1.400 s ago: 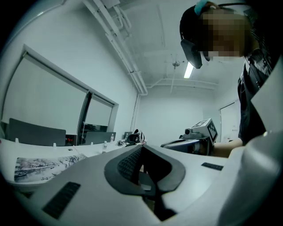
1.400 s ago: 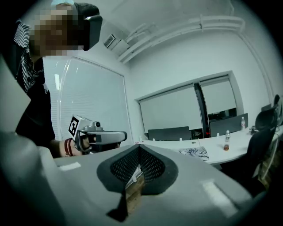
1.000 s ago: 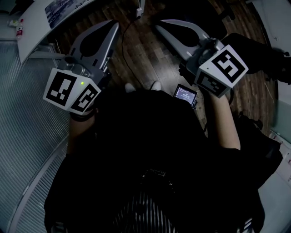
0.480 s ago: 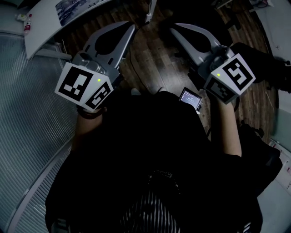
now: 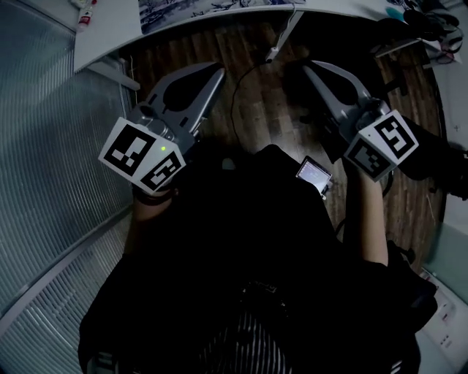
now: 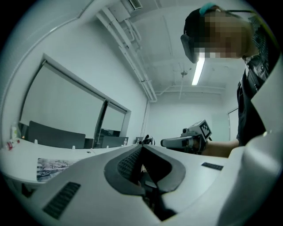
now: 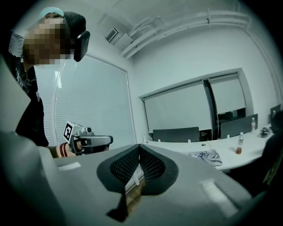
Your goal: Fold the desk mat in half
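Note:
The desk mat (image 5: 191,10), printed in blue and white, lies flat on the white curved desk (image 5: 110,33) at the top of the head view. It also shows in the left gripper view as the mat (image 6: 53,167), and in the right gripper view as the mat (image 7: 206,157). My left gripper (image 5: 218,69) is held above the wooden floor short of the desk, its jaws together and empty. My right gripper (image 5: 308,66) stands level with it, shut with nothing held. Each gripper view shows its own tips meeting: left gripper (image 6: 141,148), right gripper (image 7: 139,147).
A ribbed glass wall (image 5: 44,146) runs along the left. A cable (image 5: 241,95) hangs from the desk to the wooden floor (image 5: 256,102). A lit small screen (image 5: 313,174) sits at the person's waist. Two bottles (image 7: 240,144) and dark chairs (image 7: 177,134) are at the desk.
The desk and mat have come further into the head view from the top. Both grippers have moved forward toward the desk, still shut and empty.

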A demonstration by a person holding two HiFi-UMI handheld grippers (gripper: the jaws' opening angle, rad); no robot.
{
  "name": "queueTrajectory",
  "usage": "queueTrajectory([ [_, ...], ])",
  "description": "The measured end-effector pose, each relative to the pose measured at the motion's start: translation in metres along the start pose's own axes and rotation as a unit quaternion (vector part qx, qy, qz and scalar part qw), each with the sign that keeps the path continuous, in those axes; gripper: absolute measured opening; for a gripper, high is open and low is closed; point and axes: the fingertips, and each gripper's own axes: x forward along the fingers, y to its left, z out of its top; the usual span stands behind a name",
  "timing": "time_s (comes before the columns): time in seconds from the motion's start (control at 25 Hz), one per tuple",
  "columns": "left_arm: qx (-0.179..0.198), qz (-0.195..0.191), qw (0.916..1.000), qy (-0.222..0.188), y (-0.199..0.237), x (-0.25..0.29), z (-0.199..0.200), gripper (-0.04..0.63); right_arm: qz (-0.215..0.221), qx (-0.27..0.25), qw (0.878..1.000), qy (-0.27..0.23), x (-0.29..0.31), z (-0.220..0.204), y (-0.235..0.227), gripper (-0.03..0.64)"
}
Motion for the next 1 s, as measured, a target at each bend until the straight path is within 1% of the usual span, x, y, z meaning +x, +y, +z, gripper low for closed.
queueTrajectory([
  [0.16, -0.006, 0.024, 0.9996, 0.011, 0.017, -0.007, -0.011, 0.006, 0.004, -0.005, 1.000, -0.008, 0.010, 0.008, -0.014, 0.005],
  [0.36, -0.006, 0.025, 0.9994, 0.025, 0.024, 0.015, -0.013, 0.006, 0.009, 0.007, 1.000, -0.003, 0.024, 0.015, -0.044, 0.005],
  [0.44, -0.006, 0.025, 0.9994, 0.024, 0.027, 0.028, -0.010, 0.006, 0.015, 0.006, 1.000, -0.008, 0.026, 0.019, -0.058, 0.005],
  [0.6, -0.007, 0.034, 0.9992, 0.019, 0.039, 0.062, -0.004, 0.006, 0.029, 0.006, 0.999, -0.015, 0.026, 0.022, -0.091, 0.005],
  [0.8, -0.005, 0.041, 0.9986, 0.032, 0.061, 0.122, -0.002, 0.006, 0.052, 0.015, 0.998, -0.010, 0.035, 0.025, -0.151, 0.005],
  [1.0, -0.016, 0.052, 0.9975, 0.046, 0.083, 0.178, -0.002, 0.006, 0.069, 0.025, 0.997, -0.006, 0.047, 0.030, -0.210, 0.005],
])
